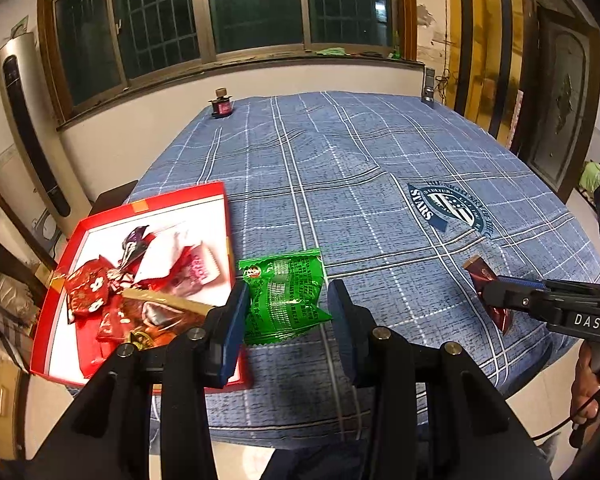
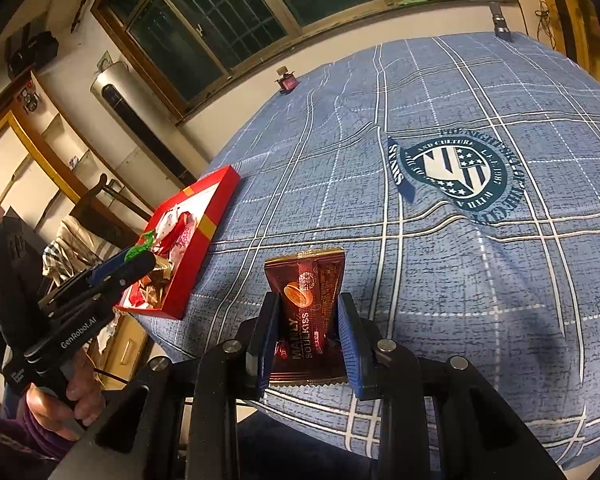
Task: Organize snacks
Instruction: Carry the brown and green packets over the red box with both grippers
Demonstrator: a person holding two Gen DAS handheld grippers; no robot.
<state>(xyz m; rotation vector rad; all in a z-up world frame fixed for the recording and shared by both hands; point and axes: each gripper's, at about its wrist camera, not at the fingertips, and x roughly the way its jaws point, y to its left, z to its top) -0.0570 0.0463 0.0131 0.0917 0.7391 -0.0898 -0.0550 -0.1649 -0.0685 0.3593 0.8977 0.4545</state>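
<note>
My left gripper (image 1: 289, 300) is shut on a green snack packet (image 1: 284, 280), its blue pads pressing the packet's two sides. In the right wrist view that gripper (image 2: 140, 260) hangs over the near end of the red box (image 2: 204, 240) with the green packet (image 2: 142, 242) at its tip. The red box (image 1: 216, 196) lies at the table's left edge and holds several red, white and gold wrapped snacks. My right gripper (image 2: 310, 304) is shut on a dark red snack bar (image 2: 304, 280) just above the cloth. From the left wrist view it (image 1: 496, 294) is at the right, with the bar (image 1: 480, 276) sticking out.
A blue plaid cloth with a crest (image 1: 452, 208) covers the table. A small dark jar (image 1: 221, 107) stands at the far left corner and a grey object (image 1: 429, 88) at the far right. A tall air-conditioner (image 1: 28, 128) and a chair stand left of the table.
</note>
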